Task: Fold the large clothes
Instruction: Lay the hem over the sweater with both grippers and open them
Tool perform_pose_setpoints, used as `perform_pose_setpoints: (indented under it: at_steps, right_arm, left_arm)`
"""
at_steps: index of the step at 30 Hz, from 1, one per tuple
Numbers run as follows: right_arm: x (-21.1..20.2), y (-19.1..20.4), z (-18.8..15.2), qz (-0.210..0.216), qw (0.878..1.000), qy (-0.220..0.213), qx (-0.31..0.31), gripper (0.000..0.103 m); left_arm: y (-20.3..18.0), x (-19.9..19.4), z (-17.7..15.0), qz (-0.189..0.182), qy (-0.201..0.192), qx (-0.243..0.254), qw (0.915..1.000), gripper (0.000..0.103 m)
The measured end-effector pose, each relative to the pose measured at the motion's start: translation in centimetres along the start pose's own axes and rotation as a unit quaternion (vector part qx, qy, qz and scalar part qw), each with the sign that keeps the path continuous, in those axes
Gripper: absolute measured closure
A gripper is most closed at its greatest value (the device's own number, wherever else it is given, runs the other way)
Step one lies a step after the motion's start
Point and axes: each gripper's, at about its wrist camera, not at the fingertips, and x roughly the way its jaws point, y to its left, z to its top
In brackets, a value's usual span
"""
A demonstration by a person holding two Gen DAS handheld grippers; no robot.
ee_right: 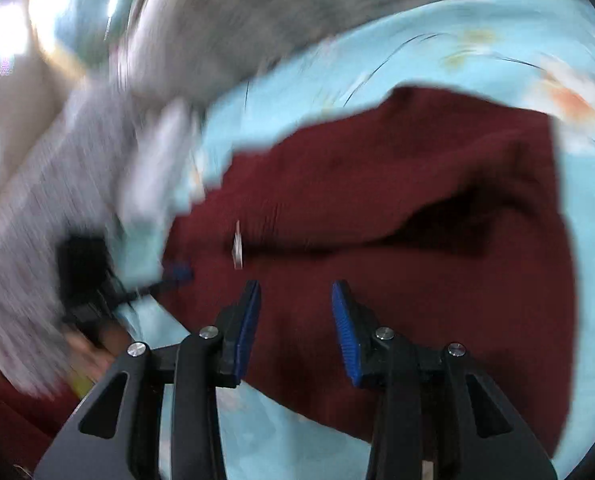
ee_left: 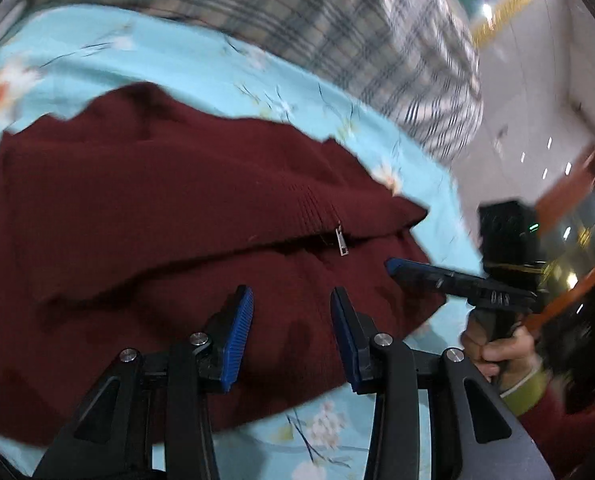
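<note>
A dark red knitted garment [ee_left: 169, 208] with a small metal zipper pull [ee_left: 341, 242] lies folded over on a light blue floral sheet [ee_left: 201, 64]. My left gripper [ee_left: 292, 294] hovers over its near half, open, with nothing between the blue pads. From the right, my right gripper [ee_left: 397, 268] reaches over the garment's edge, held by a person's hand [ee_left: 493, 352]. The right wrist view shows the same garment [ee_right: 417, 184] and zipper pull [ee_right: 237, 246] under my right gripper [ee_right: 296, 286], which is open and holds nothing. There my left gripper [ee_right: 177, 272] is a blur at the left.
A grey plaid blanket [ee_left: 337, 32] is bunched along the far side of the bed. A pale wall [ee_left: 529, 92] and wooden trim stand at the right. The person's dark red sleeve with a green cuff [ee_left: 525, 392] is at the lower right. Both views are motion-blurred.
</note>
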Motion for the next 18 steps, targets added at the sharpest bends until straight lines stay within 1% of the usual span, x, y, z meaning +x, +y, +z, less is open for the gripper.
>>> perform_pose_setpoints:
  at_steps: [1,2,4,6,7,8,9,10,11,12,13,14,15,16,18]
  right_arm:
    - [1.4,1.0,0.3,-0.03,0.999,0.019,-0.034,0.064]
    - [2.2,1.1,0.9,-0.046,0.998,0.023,-0.047,0.066]
    - [2.9,0.5,2.3,-0.061,0.997,0.019,-0.048,0.066]
    - [3.0,-1.4,4.8,-0.073,0.997,-0.01,-0.023,0.069]
    - [2.9,-2.1,5.5,-0.082,0.996,-0.021,-0.011,0.069]
    - [2.7,-3.5,6.8,-0.107,0.993,-0.041,0.012,0.069]
    - [2.3,-4.6,7.7,-0.119,0.991,-0.055,0.031,0.069]
    - [2.1,-5.4,8.1,-0.118,0.99,-0.066,0.045,0.069]
    - [1.7,-6.8,8.7,-0.112,0.988,-0.082,0.072,0.069]
    - [1.4,-7.5,8.9,-0.113,0.986,-0.091,0.087,0.069]
    - [1.2,-8.0,9.0,-0.118,0.984,-0.095,0.094,0.069]
    - [0.9,-8.6,9.0,-0.124,0.981,-0.101,0.106,0.069]
    - [0.7,-9.1,8.8,-0.124,0.98,-0.107,0.115,0.069]
    - [0.6,-9.1,8.4,-0.121,0.979,-0.112,0.122,0.069]
    - [-0.4,-8.8,7.5,-0.118,0.976,-0.126,0.134,0.068]
  left_arm:
    - [0.1,0.9,0.6,0.014,0.004,0.003,0.9999,0.064]
    - [0.5,1.4,1.3,0.022,0.005,0.001,0.9997,0.064]
    - [1.8,2.2,3.1,0.033,-0.001,-0.008,0.9994,0.069]
    - [3.0,2.5,4.8,0.051,-0.014,-0.015,0.9985,0.072]
    - [3.8,2.4,5.8,0.055,-0.024,-0.019,0.998,0.073]
    - [4.4,2.3,6.7,0.058,-0.033,-0.025,0.9975,0.073]
    - [5.1,2.1,7.5,0.062,-0.044,-0.032,0.9966,0.073]
    - [5.9,1.8,8.3,0.074,-0.058,-0.04,0.9948,0.072]
    - [6.6,1.5,8.8,0.09,-0.067,-0.046,0.9927,0.071]
    - [7.3,1.2,9.1,0.109,-0.074,-0.053,0.9899,0.065]
    - [8.4,0.8,9.4,0.13,-0.084,-0.068,0.9855,0.064]
    - [9.5,0.2,9.6,0.132,-0.09,-0.082,0.9838,0.064]
    - [10.9,-0.4,9.4,0.13,-0.095,-0.105,0.9814,0.064]
    - [11.5,-0.7,9.2,0.129,-0.096,-0.116,0.9801,0.064]
    - [12.7,-1.7,8.0,0.117,-0.102,-0.139,0.9781,0.064]
